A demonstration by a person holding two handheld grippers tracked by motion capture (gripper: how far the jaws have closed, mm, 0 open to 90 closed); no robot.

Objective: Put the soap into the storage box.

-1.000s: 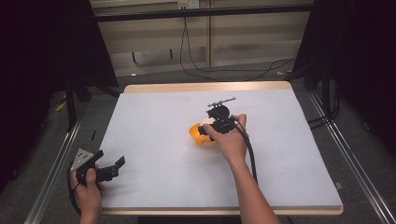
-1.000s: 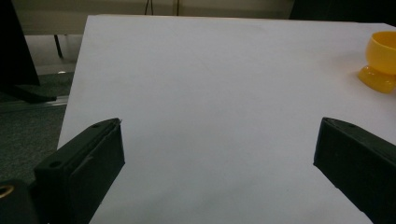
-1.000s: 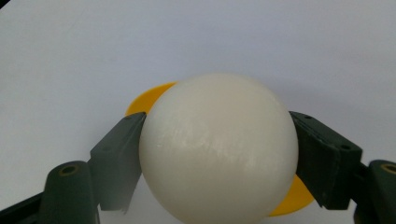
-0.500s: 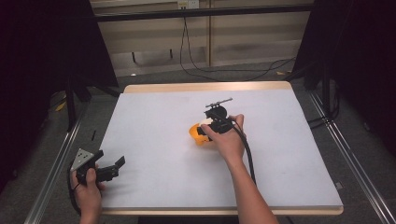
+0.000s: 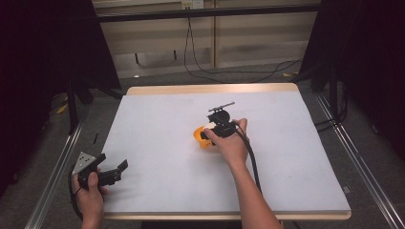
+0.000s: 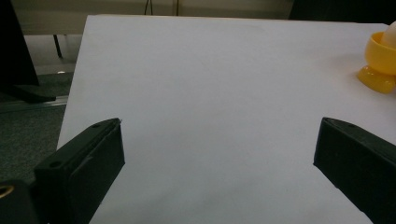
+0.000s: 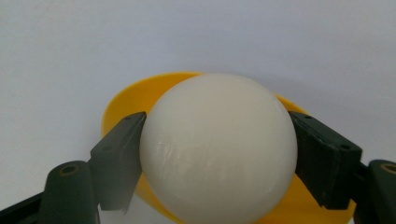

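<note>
I see wide bare table [image 5: 157,119] ahead of my left gripper [image 5: 114,171], with the yellow cup [image 5: 199,136] the one obstacle mid-table.

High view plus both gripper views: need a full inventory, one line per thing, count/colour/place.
egg: 1, off-white, sitting in the yellow cup, clamped on both sides by the right gripper's jaws
egg cup: 1, yellow, footed, near the middle of the table, under the egg
table: 1, white top with a light wooden edge, middle of the high view
cables: several, black, on the floor beyond the table's far edge
rails: 2, metal, along the floor on either side of the table
left gripper: 1, black with a grey plate, near the table's near-left corner, jaws wide apart
right gripper: 1, black, at the egg cup, closed on the egg
</note>
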